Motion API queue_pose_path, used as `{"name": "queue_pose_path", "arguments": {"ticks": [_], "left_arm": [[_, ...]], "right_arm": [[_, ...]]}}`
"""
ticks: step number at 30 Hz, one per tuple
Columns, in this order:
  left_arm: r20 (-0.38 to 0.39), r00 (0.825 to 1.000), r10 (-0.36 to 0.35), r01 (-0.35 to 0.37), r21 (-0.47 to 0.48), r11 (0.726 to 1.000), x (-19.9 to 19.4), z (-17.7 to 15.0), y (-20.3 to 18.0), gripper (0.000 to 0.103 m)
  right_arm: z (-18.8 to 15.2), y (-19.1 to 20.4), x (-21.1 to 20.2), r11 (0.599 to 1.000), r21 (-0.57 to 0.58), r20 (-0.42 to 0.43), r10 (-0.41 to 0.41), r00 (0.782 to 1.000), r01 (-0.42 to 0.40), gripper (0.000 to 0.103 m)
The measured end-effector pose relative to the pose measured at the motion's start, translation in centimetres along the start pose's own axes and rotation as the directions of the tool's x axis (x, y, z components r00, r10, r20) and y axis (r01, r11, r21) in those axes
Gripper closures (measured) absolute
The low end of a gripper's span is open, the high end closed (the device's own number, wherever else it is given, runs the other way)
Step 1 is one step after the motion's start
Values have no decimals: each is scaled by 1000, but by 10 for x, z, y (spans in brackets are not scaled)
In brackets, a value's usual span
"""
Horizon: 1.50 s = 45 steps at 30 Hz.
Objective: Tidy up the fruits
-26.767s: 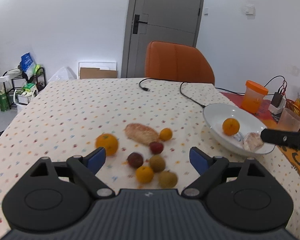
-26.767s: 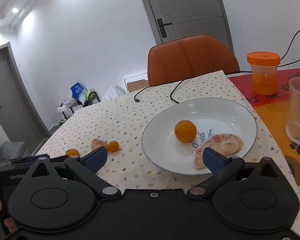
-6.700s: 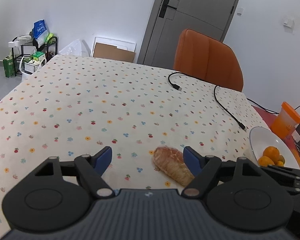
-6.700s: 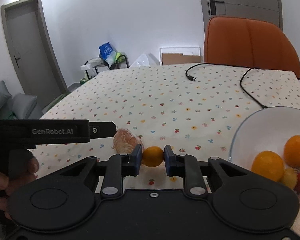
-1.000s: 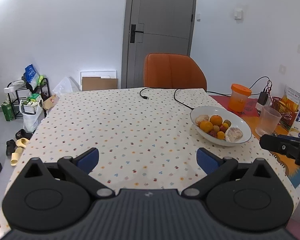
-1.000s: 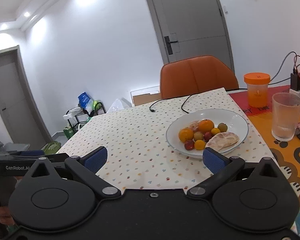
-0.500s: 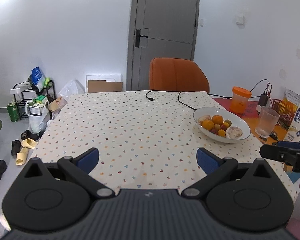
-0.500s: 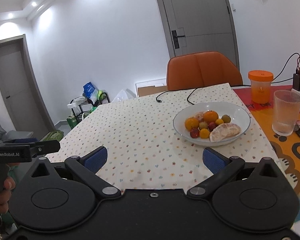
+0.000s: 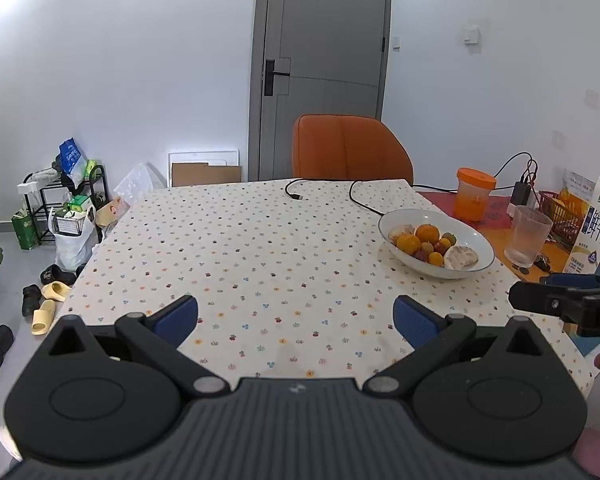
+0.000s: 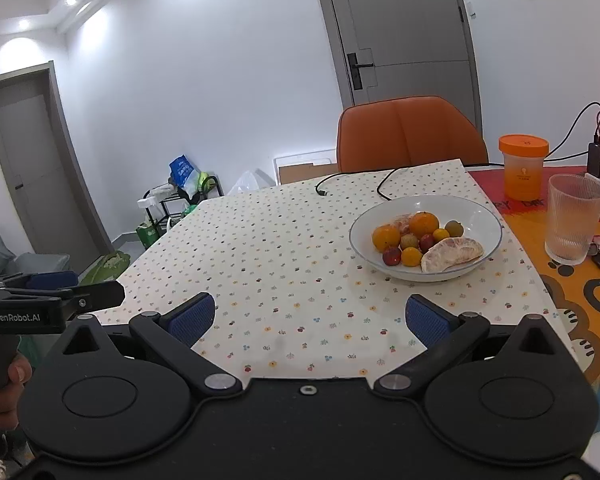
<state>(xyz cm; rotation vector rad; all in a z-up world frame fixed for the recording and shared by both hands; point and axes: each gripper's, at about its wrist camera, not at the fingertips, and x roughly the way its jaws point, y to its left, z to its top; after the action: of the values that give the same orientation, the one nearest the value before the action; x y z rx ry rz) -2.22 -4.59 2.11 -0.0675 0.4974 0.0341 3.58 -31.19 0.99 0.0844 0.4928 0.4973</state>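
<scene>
A white bowl (image 9: 480, 240) (image 10: 484, 212) on the dotted tablecloth holds oranges (image 9: 427, 233) (image 10: 423, 223), small red and yellow fruits and peeled pomelo segments (image 9: 462, 257) (image 10: 452, 253). No fruit lies loose on the cloth. My left gripper (image 9: 296, 318) is open and empty over the table's near edge, well back from the bowl. My right gripper (image 10: 308, 318) is open and empty, also back at the near edge. Each gripper shows at the side of the other's view.
An orange chair (image 9: 350, 148) stands at the far side. An orange-lidded jar (image 10: 523, 166), a ribbed glass (image 10: 574, 218) and a milk carton (image 9: 594, 226) stand right of the bowl. A black cable (image 9: 328, 192) lies on the far cloth.
Both grippers have pulled back and up from the table, so the bowl looks smaller and farther. Since several seconds ago, the loose fruits have gone into the bowl.
</scene>
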Motion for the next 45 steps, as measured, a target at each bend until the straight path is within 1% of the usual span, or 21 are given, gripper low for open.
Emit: {"name": "queue_pose_path", "arguments": {"ticks": [10,45], "left_arm": [[-20,1000,6,-7,-23,1000,4,0,6,0],[-34,999,11,-12,-23,1000,7,-3,7,0]], "right_arm": [[-1,3,2,1000,-15,-17,5,1000,-6,0],[-2,0,2,1000,-9,-15,0,1000,0,0]]}}
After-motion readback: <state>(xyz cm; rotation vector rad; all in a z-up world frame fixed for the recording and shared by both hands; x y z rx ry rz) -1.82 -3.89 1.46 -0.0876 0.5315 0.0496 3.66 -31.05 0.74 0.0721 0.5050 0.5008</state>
